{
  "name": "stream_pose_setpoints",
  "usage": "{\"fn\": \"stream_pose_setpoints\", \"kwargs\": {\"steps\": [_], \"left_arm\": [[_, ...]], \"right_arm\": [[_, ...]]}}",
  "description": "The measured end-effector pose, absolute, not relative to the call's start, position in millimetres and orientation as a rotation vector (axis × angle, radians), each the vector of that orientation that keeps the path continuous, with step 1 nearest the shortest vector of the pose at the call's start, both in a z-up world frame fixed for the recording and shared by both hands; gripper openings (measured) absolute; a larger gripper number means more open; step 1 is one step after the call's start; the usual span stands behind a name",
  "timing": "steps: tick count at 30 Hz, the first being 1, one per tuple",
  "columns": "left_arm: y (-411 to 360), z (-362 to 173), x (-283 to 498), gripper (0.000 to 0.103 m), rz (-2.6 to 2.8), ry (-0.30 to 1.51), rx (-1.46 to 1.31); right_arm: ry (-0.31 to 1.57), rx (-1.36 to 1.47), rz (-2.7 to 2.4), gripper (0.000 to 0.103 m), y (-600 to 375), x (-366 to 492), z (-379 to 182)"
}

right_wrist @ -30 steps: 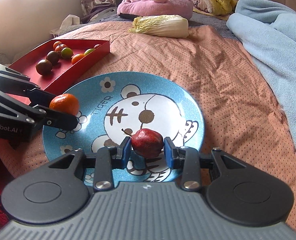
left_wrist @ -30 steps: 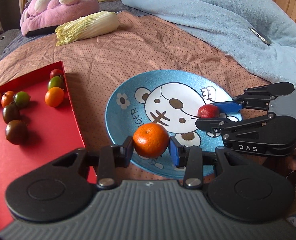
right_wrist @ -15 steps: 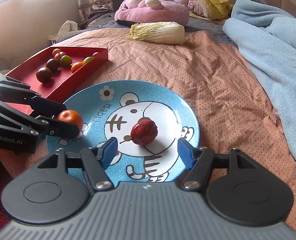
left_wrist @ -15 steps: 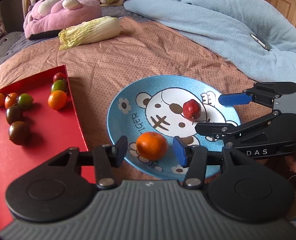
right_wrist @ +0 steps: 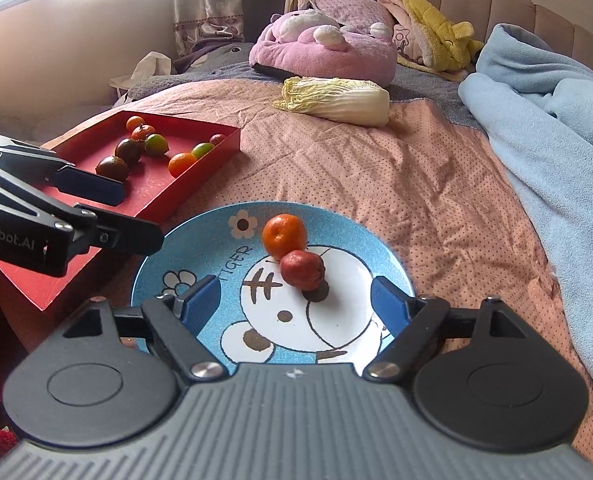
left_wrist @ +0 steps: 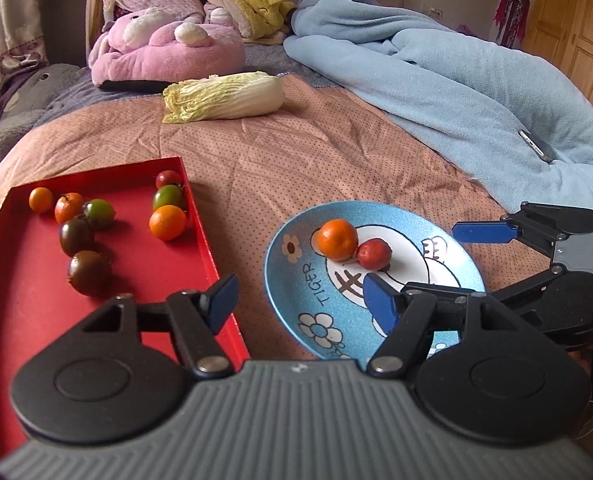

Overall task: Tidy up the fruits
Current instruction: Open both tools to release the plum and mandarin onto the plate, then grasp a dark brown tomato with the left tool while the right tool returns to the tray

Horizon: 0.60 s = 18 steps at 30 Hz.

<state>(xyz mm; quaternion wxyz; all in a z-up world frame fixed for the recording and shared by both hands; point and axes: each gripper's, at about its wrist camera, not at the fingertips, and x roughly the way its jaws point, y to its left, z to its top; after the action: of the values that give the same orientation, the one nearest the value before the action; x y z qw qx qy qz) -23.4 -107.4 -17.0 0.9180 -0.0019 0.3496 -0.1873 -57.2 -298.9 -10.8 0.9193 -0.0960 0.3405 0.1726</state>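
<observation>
An orange mandarin [left_wrist: 337, 238] and a small dark-red fruit [left_wrist: 373, 254] lie touching on the blue cartoon plate [left_wrist: 296, 300]; they also show in the right wrist view, mandarin [right_wrist: 284, 237] and red fruit [right_wrist: 301, 269] on the plate [right_wrist: 156, 276]. My left gripper [left_wrist: 301, 303] is open and empty, near the plate's left rim. My right gripper [right_wrist: 295, 303] is open and empty over the plate's near side. A red tray [left_wrist: 24, 312] at the left holds several small fruits and tomatoes.
A napa cabbage [left_wrist: 224, 97] lies further back on the peach bedspread. Pink [left_wrist: 164, 50] and yellow plush toys sit behind it. A bunched blue blanket [left_wrist: 476, 80] with a phone [left_wrist: 536, 146] on it fills the right side.
Both grippers opened, let go of the mandarin and the red fruit onto the plate, and drew back. The two fruits now rest side by side.
</observation>
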Motion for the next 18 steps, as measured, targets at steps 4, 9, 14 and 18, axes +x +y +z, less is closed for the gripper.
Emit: {"fn": "stream_pose_setpoints", "kwargs": {"steps": [4, 9, 14, 18], "left_arm": [[-94.3, -17.1, -21.0, 0.071, -0.319, 0.727, -0.01], [-77.0, -19.7, -16.2, 0.071, -0.221, 0.746, -0.019], [-64.3, -22.2, -13.5, 0.071, -0.162, 0.763, -0.037], [-51.6, -19.2, -6.5, 0.071, -0.137, 0.782, -0.066]], "right_arm": [[0.697, -0.205, 0.366, 0.086, -293.0, -57.5, -8.2], [0.696, -0.203, 0.392, 0.086, -284.6, -58.4, -6.0], [0.695, -0.206, 0.421, 0.086, -273.3, -59.9, -4.8], [0.694, -0.196, 0.449, 0.086, -264.9, -59.3, -2.4]]}}
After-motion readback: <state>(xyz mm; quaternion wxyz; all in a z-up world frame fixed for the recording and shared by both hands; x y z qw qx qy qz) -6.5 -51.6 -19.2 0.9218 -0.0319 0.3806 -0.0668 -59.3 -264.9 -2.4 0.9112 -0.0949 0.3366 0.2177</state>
